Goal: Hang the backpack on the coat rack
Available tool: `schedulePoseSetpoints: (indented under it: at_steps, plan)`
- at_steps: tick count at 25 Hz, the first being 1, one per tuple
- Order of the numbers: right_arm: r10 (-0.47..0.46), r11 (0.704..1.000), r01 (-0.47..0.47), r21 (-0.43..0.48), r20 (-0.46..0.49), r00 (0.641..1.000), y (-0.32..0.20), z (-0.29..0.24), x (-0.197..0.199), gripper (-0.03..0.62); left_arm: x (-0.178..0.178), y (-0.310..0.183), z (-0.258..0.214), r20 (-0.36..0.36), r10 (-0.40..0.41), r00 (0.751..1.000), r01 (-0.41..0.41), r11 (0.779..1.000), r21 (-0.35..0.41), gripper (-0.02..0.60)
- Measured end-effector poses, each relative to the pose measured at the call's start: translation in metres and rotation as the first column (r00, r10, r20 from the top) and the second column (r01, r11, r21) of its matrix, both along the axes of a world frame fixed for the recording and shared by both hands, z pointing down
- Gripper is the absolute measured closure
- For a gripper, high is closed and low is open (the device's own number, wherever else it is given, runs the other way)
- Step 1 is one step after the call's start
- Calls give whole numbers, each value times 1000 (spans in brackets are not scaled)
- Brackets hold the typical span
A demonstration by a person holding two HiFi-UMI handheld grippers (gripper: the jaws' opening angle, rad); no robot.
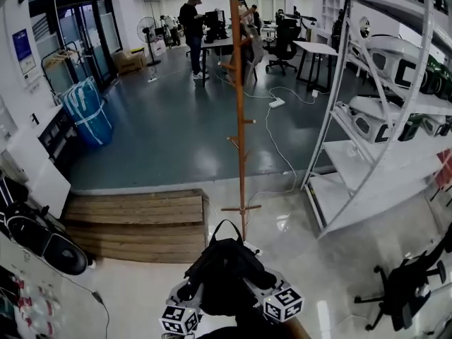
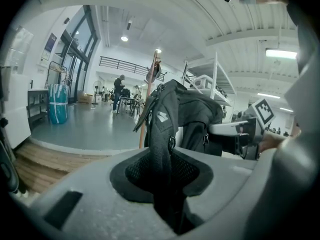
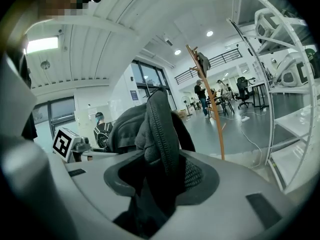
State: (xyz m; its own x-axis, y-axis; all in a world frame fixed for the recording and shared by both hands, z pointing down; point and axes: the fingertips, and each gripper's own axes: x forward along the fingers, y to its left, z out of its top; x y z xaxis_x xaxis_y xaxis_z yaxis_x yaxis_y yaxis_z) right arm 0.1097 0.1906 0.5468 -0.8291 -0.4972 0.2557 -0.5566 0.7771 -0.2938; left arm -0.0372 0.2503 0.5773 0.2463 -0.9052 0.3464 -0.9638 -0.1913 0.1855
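A black backpack hangs low in the head view, held from both sides. My left gripper is shut on its strap webbing, which runs down between the jaws. My right gripper is shut on a zippered fold of the bag. The top loop of the backpack stands up toward the coat rack. The wooden coat rack, a tall pole with short pegs, stands just beyond the bag, its cross base on the glossy floor. It also shows as a wooden pole past the bag and as a leaning pole.
A white shelving rack stands close to the right of the coat rack. A wooden step lies to the left. A black office chair is at the lower right. A white cable crosses the floor; a person stands far back.
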Motion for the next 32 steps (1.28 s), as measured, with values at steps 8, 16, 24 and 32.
schedulePoseSetpoints:
  at_steps: [8,16,24,32]
  plan:
    - [-23,1000,23,-3,34,999,-65,-7,19,427,17,-63,-10,17,-27,999,27,1000,7,486]
    - [-36,999,36,1,33,999,-106,-10,23,427,22,-101,-11,14,-45,999,45,999,9,486]
    - [-14,1000,14,2,28,1000,-137,-9,16,427,15,-133,-9,13,-26,1000,26,1000,12,486]
    - [18,1000,-18,-20,9,1000,-180,-1,-11,427,-13,-181,1,-5,1,1000,-1,1000,-8,486]
